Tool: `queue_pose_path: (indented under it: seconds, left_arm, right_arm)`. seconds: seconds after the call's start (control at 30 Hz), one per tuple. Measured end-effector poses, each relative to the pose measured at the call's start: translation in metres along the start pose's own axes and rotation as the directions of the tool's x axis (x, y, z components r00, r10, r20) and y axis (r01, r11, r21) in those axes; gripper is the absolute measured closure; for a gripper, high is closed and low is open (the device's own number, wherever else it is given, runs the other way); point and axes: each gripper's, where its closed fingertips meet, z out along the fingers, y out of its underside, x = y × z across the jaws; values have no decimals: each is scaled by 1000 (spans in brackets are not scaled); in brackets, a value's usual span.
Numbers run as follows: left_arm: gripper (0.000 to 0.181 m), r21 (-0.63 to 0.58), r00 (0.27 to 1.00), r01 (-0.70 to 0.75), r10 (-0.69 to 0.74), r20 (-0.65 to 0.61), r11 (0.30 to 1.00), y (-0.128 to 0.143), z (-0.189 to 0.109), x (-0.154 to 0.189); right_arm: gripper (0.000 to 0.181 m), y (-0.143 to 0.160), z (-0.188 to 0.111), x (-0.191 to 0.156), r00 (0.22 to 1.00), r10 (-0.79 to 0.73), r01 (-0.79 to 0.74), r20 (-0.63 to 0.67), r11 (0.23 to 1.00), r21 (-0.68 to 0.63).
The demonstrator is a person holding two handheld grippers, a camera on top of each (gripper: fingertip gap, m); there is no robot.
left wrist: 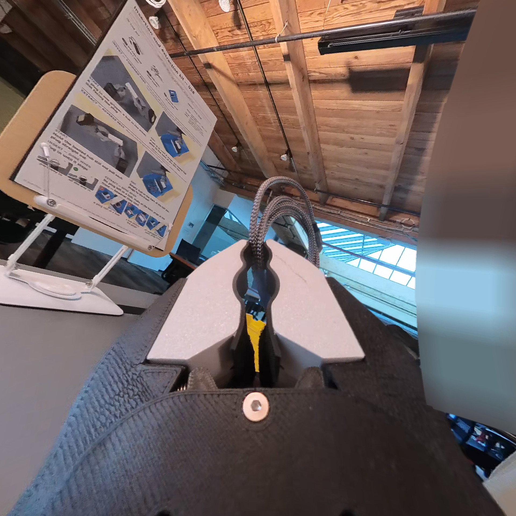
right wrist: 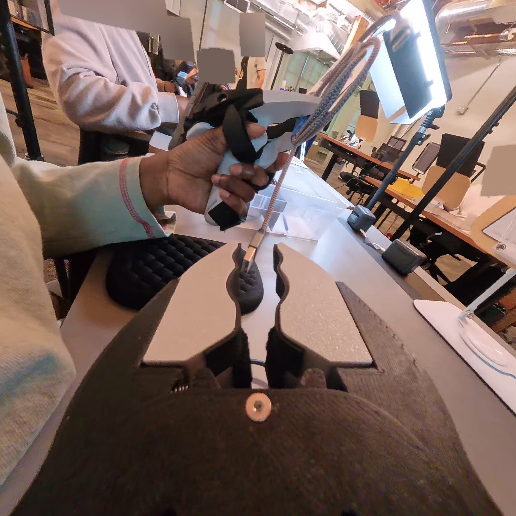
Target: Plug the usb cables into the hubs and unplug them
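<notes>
My left gripper (left wrist: 257,248) points up toward the ceiling. It is shut on several loops of grey braided usb cable (left wrist: 282,201) that arch above its tips. In the right wrist view a hand holds the left gripper (right wrist: 300,122) above the table. One strand of the cable (right wrist: 275,192) hangs down from it and ends in a metal usb plug (right wrist: 252,251). My right gripper (right wrist: 257,248) is open and low over the table. The plug dangles at its tips, close to the left finger (right wrist: 206,293), and is not gripped. No hub shows in either view.
A black padded wrist rest (right wrist: 156,268) lies on the grey table (right wrist: 321,265). A clear plastic bin (right wrist: 304,206) stands behind it. Two small grey blocks (right wrist: 403,257) and light stands line the right edge. An instruction sheet (left wrist: 117,125) stands on a white-based stand (left wrist: 55,296). The tips of one gripper are about 15 cm away from the tips of the other.
</notes>
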Motion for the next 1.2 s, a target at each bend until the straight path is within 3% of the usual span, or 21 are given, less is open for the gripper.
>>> queue_pose_path:
  seconds: [0.2,0.37,0.47,0.6,0.67,0.73,0.83,0.93,1.07,1.2]
  left_arm:
    - [174,21,999,46,-46,-23,999,-1,-1,2]
    - [170,26,994,112,-111,-23,993,0,-4,-1]
    - [137,-35,982,187,-187,18,982,17,-8,-10]
    - [119,-134,963,268,-263,57,954,36,-17,-16]
    - [113,-165,980,197,-188,66,966,34,-17,-16]
    - [106,-277,996,58,-38,76,959,42,-17,-15]
    - [104,-371,979,-143,186,83,917,48,-18,-15]
    - [105,-485,929,-286,362,70,827,54,-25,-21]
    - [104,-599,912,-340,410,-21,725,61,-38,-21]
    - [101,-555,919,-355,391,-58,752,44,-44,-15]
  right_arm:
    - [176,0,3,-2,999,-43,43,-29,999,-23]
    - [176,-19,-7,11,981,-150,148,-122,989,-27]
    - [175,-27,-11,19,950,-259,244,-172,964,-105]
    - [176,-35,-40,47,899,-348,305,-267,933,-189]
    - [176,-43,-60,60,880,-354,307,-317,933,-189]
    - [176,-47,-72,65,863,-382,330,-331,922,-203]
    - [176,-44,-78,69,823,-456,372,-339,883,-285]
    - [176,-45,-79,72,802,-474,386,-363,875,-291]
    - [176,-48,-88,79,764,-490,393,-420,869,-300]
    - [176,-44,-84,76,727,-568,444,-386,818,-366]
